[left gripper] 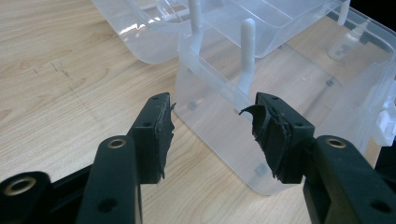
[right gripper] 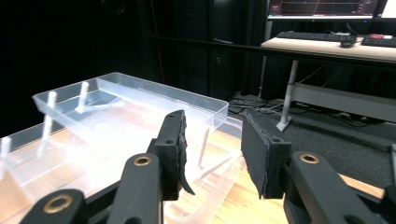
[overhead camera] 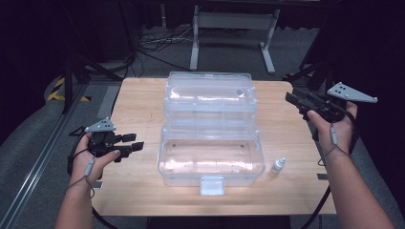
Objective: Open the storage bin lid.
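Small bottle (overhead camera: 278, 165) beside clear box (overhead camera: 210, 162).

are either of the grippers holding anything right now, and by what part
Nothing is held. The left gripper stands open just short of the clear box, and the right gripper is open in the air beside it.

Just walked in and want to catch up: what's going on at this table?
A person holds tongs in each hand on either side of an open clear plastic box on the wooden table. The left tongs and right tongs are both open and empty. A small dropper bottle stands just right of the box.
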